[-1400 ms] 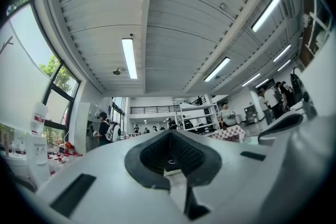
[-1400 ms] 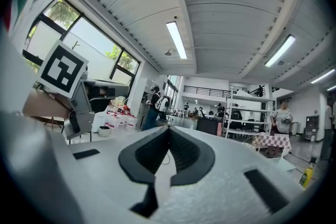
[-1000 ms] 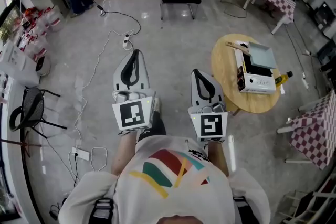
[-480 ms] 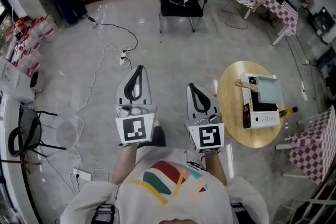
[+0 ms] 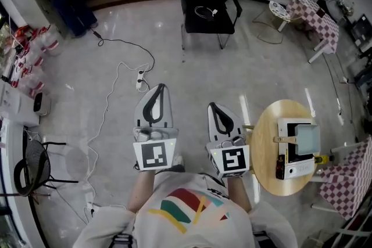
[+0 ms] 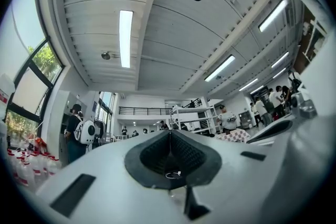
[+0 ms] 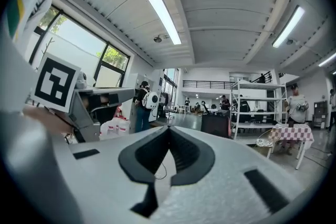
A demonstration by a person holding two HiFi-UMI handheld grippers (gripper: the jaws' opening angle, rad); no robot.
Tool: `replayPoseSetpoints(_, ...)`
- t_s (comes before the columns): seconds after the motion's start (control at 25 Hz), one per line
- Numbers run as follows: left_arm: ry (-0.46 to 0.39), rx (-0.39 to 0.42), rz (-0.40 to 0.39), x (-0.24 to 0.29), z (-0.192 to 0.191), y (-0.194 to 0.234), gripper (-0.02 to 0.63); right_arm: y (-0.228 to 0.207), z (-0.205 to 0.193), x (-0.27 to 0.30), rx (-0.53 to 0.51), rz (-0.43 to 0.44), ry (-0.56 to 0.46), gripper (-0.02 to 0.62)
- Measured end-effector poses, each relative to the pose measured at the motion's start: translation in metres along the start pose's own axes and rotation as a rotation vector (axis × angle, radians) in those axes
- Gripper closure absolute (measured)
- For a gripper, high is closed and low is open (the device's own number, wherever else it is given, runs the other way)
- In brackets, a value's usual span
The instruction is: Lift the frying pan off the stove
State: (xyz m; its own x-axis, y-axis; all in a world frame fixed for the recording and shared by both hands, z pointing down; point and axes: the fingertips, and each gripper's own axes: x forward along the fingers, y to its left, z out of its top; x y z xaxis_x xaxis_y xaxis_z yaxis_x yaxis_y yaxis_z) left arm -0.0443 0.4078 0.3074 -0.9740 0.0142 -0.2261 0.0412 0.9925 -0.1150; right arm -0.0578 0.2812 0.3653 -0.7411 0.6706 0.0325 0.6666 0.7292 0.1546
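Grey polished floor fills the head view. At right, a round wooden desk (image 5: 263,151) carries the stove (image 5: 297,168) w/ the frying pan (image 5: 306,137) on it (square, wooden handle pointing left). Left claw (image 5: 160,89) and right claw (image 5: 212,107) are both well apart from it. Left gripper view: pads pressed together, nothing between. Right gripper view: likewise closed, empty.

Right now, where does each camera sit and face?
Head view: on the head, steeply down at floor, left gripper, right gripper, round table; shirt, forearms show.
Left gripper view: along its shut jaws, up at ceiling.
Right gripper view: along its shut jaws, toward the shelving.
Both gripper views share the white backpack.
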Motion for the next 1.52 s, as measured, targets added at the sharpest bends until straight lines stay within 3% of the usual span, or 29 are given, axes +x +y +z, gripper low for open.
replayPoseSetpoints(0.28, 0.06, -0.036, 0.025, 0.036, -0.025, 0.02, 0.598, 0.003, 0.006, 0.062, 0.035, 0.094, 0.009, 0.597)
replayPoseSetpoints(0.52, 0.067, -0.036, 0.096, 0.048, -0.032, 0.042, 0.598, 0.008, 0.005, 0.091, 0.04, 0.161, -0.002, 0.597)
replayPoseSetpoints(0.72, 0.066, -0.038, 0.108, 0.059, -0.032, 0.046, 0.598, 0.001, 0.008, 0.101, 0.033, 0.17, 0.001, 0.597)
replayPoseSetpoints(0.84, 0.065, -0.051, 0.078, 0.072, -0.032, 0.032, 0.598, -0.019, 0.004, 0.096, 0.054, 0.123, -0.004, 0.597)
replayPoseSetpoints(1.08, 0.006, -0.062, -0.083, 0.114, -0.025, -0.039, 0.598, -0.101, -0.003, 0.056, 0.105, -0.105, -0.015, 0.597)
replayPoseSetpoints(1.32, 0.001, -0.039, -0.439, 0.146, -0.026, -0.177, 0.598, -0.209, -0.005, -0.047, 0.087, -0.527, -0.027, 0.597)
replayPoseSetpoints(1.52, -0.045, -0.074, -0.701, 0.146, -0.016, -0.293, 0.598, -0.268, -0.026, -0.138, 0.142, -0.791, -0.031, 0.597)
